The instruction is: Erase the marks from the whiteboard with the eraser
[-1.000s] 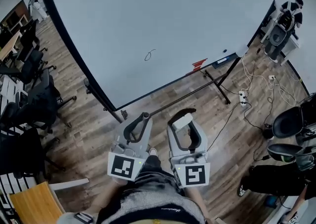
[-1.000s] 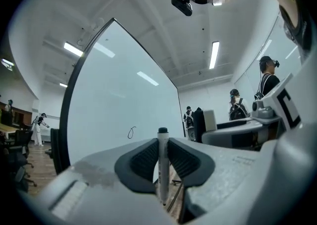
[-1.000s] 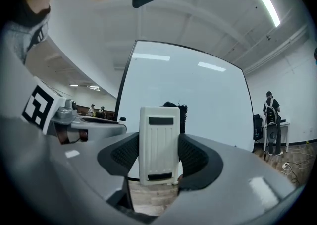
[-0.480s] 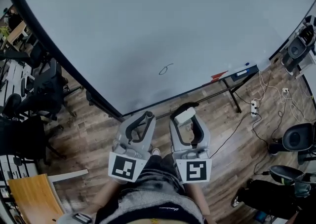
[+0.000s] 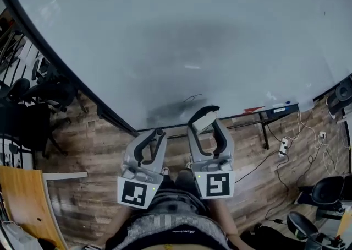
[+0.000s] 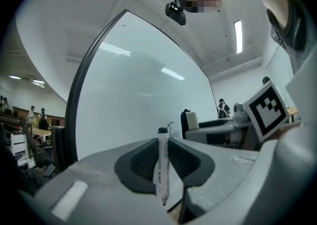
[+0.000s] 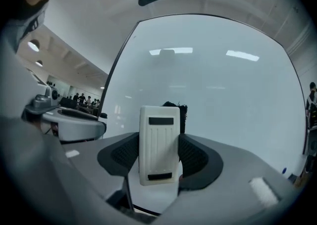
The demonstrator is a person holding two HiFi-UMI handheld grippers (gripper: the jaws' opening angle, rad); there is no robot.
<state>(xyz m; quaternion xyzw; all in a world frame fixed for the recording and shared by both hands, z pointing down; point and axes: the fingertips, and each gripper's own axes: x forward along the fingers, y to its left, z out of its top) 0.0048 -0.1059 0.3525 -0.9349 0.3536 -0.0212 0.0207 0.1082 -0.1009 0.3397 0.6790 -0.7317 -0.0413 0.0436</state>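
The whiteboard [image 5: 181, 28] fills the upper part of the head view. A small black scribble [image 5: 192, 98] sits low on it. My right gripper [image 5: 204, 124] is shut on a white eraser [image 5: 203, 119], whose tip is just below and right of the scribble. In the right gripper view the eraser [image 7: 159, 144] stands upright between the jaws, its dark felt facing the board [image 7: 213, 80]. My left gripper [image 5: 152, 140] is shut on a white marker [image 6: 162, 169] with a black cap, pointing at the board [image 6: 133, 105]. The scribble [image 6: 170, 125] shows just past the marker's cap.
A tray rail with a red item [image 5: 253, 109] and markers [image 5: 278, 109] runs along the board's lower right edge. The board's stand legs [image 5: 265, 133] rest on the wood floor, with a power strip and cables [image 5: 286, 145]. Office chairs [image 5: 33, 106] stand at the left.
The whiteboard has come much nearer and fills more of the head view. Both grippers have closed on it, and the eraser now sits just under the scribble. Both grips are unchanged.
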